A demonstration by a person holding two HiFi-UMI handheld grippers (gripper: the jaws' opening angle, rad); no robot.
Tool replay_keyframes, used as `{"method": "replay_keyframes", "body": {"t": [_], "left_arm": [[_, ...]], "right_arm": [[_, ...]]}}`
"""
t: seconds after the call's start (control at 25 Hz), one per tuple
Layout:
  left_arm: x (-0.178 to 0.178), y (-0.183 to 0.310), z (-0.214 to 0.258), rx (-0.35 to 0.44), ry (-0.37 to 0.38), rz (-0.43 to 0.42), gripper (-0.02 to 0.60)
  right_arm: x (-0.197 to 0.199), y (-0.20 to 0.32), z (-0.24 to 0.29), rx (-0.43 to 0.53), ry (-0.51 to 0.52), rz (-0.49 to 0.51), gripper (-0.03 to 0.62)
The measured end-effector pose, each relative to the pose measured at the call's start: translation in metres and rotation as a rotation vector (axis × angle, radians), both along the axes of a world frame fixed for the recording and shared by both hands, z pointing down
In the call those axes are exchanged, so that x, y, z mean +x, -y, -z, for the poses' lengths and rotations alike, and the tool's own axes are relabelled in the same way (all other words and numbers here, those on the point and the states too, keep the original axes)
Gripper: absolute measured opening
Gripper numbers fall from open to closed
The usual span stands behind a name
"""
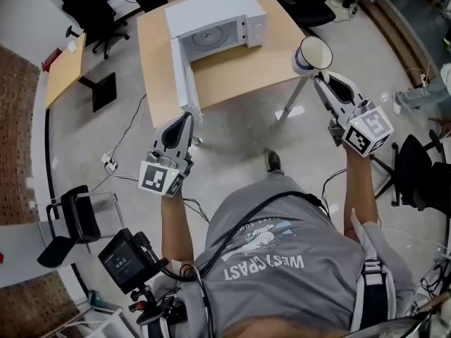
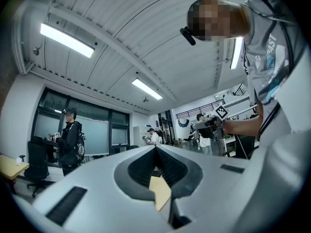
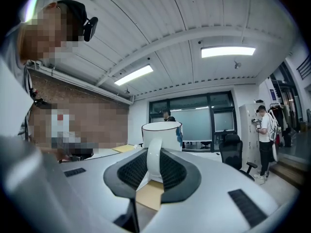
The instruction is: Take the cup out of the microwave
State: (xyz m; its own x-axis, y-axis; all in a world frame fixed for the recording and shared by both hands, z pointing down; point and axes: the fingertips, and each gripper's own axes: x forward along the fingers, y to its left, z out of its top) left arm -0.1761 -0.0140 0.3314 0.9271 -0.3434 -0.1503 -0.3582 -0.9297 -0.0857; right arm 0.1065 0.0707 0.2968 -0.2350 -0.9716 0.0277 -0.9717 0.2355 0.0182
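Cup (image 1: 312, 54) is clamped by its handle in my right gripper (image 1: 319, 76), right of the microwave (image 1: 211, 16). My left gripper (image 1: 187, 120), jaws together and empty, sits by the microwave door (image 1: 184, 76).

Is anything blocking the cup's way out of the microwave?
Nothing visible does. The cup is already clear of the microwave, held by its handle in the right gripper, out by the right edge of the table.

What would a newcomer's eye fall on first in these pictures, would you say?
The white cup, pinched by its handle in the right gripper, is held in the air at the right edge of the wooden table. On that table the white microwave stands with its door wide open and nothing inside.
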Motion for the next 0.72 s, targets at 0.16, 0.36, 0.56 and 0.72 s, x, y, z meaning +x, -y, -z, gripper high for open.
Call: {"method": "replay_keyframes", "body": {"t": [0.16, 0.36, 0.56, 0.72], "left_arm": [[0.034, 0.015, -0.003, 0.009, 0.026, -0.007, 0.041], [0.080, 0.029, -0.003, -0.003, 0.038, -0.007, 0.042], [0.105, 0.041, -0.005, -0.016, 0.057, -0.003, 0.041], [0.129, 0.059, -0.011, -0.029, 0.072, 0.008, 0.043]], "right_arm": [[0.036, -0.006, -0.002, -0.014, 0.005, -0.014, 0.072], [0.083, -0.002, -0.007, -0.038, 0.012, -0.023, 0.072], [0.112, 0.012, -0.009, -0.048, 0.030, -0.027, 0.072], [0.139, 0.040, -0.019, -0.063, 0.045, -0.018, 0.072]]}}
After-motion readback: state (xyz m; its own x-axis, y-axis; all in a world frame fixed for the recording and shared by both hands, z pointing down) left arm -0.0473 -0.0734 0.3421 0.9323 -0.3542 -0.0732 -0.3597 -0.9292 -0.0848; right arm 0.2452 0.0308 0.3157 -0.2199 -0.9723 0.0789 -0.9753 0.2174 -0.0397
